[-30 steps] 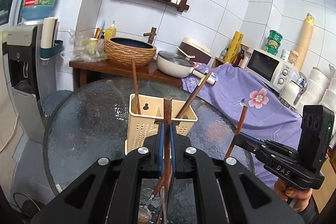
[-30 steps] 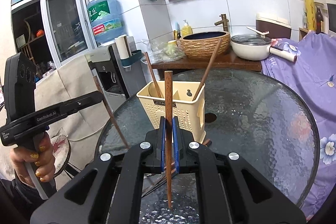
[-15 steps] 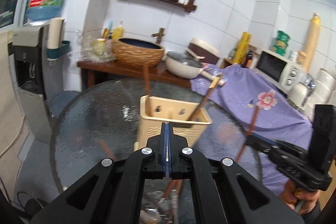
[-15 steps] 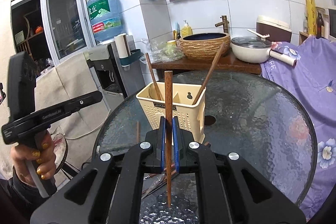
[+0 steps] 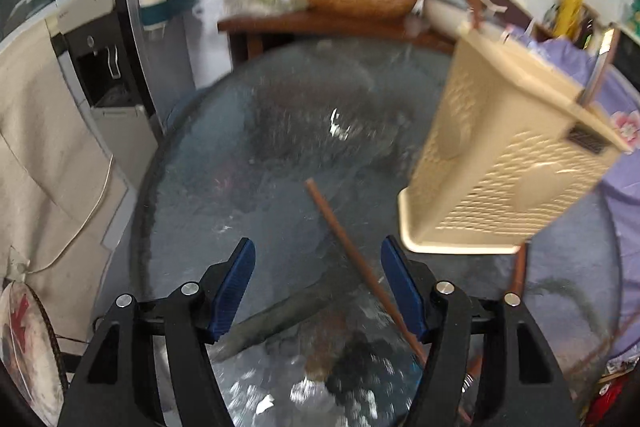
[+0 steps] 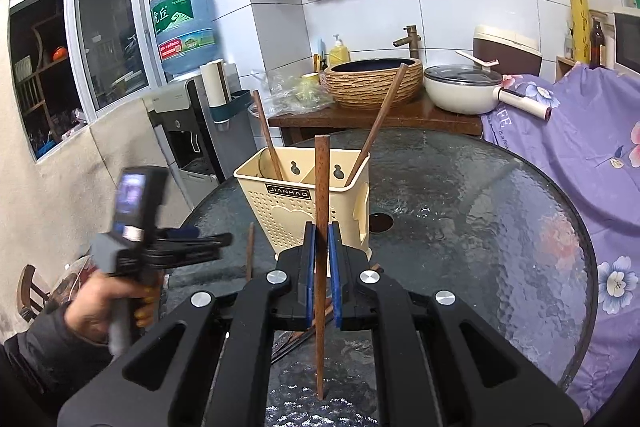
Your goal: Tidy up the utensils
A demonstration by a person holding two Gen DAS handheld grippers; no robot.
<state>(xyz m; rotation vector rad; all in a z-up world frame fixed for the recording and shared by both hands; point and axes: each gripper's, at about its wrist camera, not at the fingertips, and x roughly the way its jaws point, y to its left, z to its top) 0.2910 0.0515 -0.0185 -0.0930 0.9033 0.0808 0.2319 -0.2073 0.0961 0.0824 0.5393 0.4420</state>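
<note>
A cream utensil holder [image 6: 308,203] stands on the round glass table [image 6: 480,219] with two wooden chopsticks [image 6: 382,119] leaning in it. It also shows at the right of the left wrist view [image 5: 508,155]. My right gripper [image 6: 320,267] is shut on an upright wooden chopstick [image 6: 321,195] in front of the holder. My left gripper [image 5: 318,287] is open and empty, low over the table. A loose wooden chopstick [image 5: 352,255] lies on the glass between its fingers. The left gripper also shows in the right wrist view [image 6: 224,241], left of the holder.
More utensils [image 6: 304,331] lie on the glass below my right gripper. A wooden side table with a woven basin [image 6: 374,83] and a white pot [image 6: 464,91] stands behind. A water dispenser [image 6: 180,131] stands left. Purple cloth [image 6: 580,131] covers things at right.
My left gripper has let go of its chopstick, which now lies on the table, opened wide and swung down and to the left. My right gripper stays shut on its chopstick.
</note>
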